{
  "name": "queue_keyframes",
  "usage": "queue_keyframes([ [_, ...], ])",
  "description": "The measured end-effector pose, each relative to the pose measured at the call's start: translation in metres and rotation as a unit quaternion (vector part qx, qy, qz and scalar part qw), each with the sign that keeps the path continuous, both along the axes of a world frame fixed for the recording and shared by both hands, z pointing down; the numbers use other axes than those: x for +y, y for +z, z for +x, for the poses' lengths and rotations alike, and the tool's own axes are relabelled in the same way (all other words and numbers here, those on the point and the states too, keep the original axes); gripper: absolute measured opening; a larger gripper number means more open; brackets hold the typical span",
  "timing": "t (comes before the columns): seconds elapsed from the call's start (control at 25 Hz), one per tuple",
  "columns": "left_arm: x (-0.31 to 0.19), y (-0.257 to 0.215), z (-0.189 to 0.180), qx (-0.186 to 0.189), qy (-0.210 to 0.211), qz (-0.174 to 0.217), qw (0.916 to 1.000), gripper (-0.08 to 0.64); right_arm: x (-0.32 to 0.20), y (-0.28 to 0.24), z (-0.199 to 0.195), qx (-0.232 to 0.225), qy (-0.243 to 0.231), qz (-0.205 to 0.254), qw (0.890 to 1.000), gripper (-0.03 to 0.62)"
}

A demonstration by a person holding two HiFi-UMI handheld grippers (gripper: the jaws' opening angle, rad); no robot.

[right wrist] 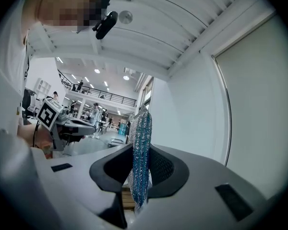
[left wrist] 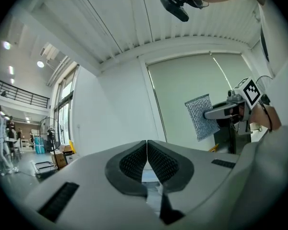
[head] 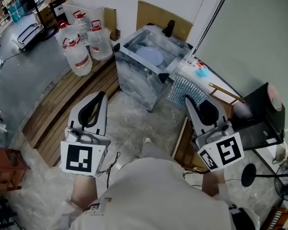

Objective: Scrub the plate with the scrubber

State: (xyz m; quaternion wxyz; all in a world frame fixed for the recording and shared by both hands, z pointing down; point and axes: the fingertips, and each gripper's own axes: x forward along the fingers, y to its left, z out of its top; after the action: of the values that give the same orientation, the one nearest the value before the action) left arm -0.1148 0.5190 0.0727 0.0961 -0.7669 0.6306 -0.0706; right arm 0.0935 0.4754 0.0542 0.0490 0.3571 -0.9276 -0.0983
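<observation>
We see a scrubber (head: 186, 89) of rough, glittery woven mesh, silver shot with blue. The left gripper (left wrist: 147, 146) and the right gripper (head: 189, 101) have smooth, matt, pale-grey plastic shells and dark, ribbed, rubbery pads (left wrist: 133, 163). The tub (head: 134, 80) is clear and glossy; plastic or glass, we cannot tell. Inside the tub, the plate (head: 150, 55) looks smooth and pale. Left of the tub are bare wooden slats (head: 72, 109) and clear plastic jugs (head: 79, 56). Behind the tub stands matt brown cardboard (head: 156, 16), and before it the floor (head: 129, 123) is mottled stone.
</observation>
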Motion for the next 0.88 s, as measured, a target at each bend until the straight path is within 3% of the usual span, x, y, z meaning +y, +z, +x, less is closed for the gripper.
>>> queue_keyframes([
  [0.16, -0.010, -0.001, -0.004, 0.011, -0.007, 0.012, 0.9998, 0.021, -0.016, 0.008, 0.002, -0.003, 0.004, -0.006, 1.000, 0.100],
  [0.4, -0.042, 0.020, -0.001, 0.009, 0.003, -0.013, 0.9999, 0.021, -0.053, 0.022, 0.001, -0.021, 0.006, -0.010, 1.000, 0.101],
  [0.76, -0.128, 0.037, 0.012, -0.001, 0.021, -0.021, 0.9996, 0.021, -0.136, 0.041, 0.013, -0.024, 0.019, -0.026, 0.999, 0.101],
  [0.88, -0.166, 0.038, 0.015, 0.004, 0.022, -0.020, 0.9995, 0.021, -0.178, 0.052, 0.016, -0.041, 0.021, -0.053, 0.998, 0.101],
])
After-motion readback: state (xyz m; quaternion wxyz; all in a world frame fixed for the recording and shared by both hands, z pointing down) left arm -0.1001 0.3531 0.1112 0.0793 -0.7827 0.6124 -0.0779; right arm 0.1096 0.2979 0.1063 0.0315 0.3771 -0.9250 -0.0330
